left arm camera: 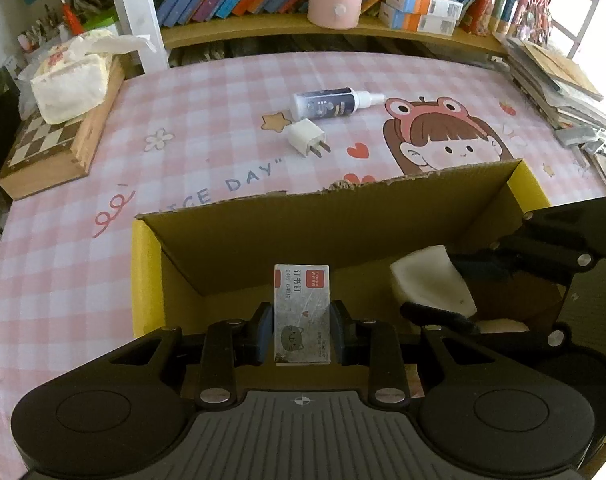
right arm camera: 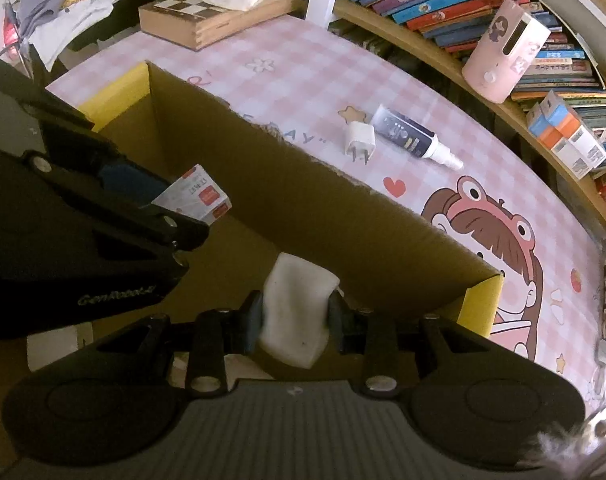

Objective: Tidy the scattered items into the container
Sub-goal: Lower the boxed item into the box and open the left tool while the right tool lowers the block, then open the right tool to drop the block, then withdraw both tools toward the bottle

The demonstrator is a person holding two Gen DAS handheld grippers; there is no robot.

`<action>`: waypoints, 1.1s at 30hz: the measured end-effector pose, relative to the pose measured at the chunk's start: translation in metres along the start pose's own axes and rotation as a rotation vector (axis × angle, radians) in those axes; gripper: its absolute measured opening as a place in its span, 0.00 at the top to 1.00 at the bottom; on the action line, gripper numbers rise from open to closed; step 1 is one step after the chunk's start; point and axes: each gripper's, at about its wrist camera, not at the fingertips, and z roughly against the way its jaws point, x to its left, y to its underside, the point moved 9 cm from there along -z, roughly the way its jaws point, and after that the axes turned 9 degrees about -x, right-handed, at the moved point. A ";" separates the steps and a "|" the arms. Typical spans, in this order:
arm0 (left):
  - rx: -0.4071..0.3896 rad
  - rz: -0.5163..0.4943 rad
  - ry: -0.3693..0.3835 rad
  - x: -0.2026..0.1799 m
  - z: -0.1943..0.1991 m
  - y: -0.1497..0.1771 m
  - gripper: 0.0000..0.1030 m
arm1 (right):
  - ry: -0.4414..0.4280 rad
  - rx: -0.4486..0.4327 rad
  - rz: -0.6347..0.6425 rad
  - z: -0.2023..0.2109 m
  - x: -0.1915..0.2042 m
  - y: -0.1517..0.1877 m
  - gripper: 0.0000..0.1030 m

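Pink-and-white checked tablecloth (left arm camera: 207,92), brown cardboard box (left arm camera: 303,216) with yellow edges, white charger plug (left arm camera: 306,135).

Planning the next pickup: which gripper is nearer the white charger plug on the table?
Too close to call. The left gripper, holding the staples box, and the right gripper, holding the white sponge, both hang over the cardboard box, with the plug beyond its far wall.

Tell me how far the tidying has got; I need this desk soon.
Nothing visibly rests in the cardboard box yet. In hand: the left gripper holds a staples box and the right gripper a white sponge block, both over the open box. Left: the spray bottle and charger plug lie on the tablecloth.
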 end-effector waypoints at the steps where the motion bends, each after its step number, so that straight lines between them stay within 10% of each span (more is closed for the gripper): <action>1: 0.003 0.000 0.001 0.000 -0.001 0.000 0.72 | 0.000 0.002 0.000 -0.001 0.000 0.001 0.68; 13: 0.001 0.038 0.017 -0.006 0.005 -0.001 0.56 | 0.006 -0.058 -0.026 0.015 -0.007 -0.003 0.50; 21: -0.054 0.051 0.004 -0.009 0.026 -0.007 0.20 | 0.033 -0.099 -0.071 0.035 -0.016 -0.001 0.44; 33: -0.181 0.151 0.056 -0.010 0.074 -0.004 0.18 | 0.075 -0.238 -0.183 0.085 -0.019 -0.002 0.39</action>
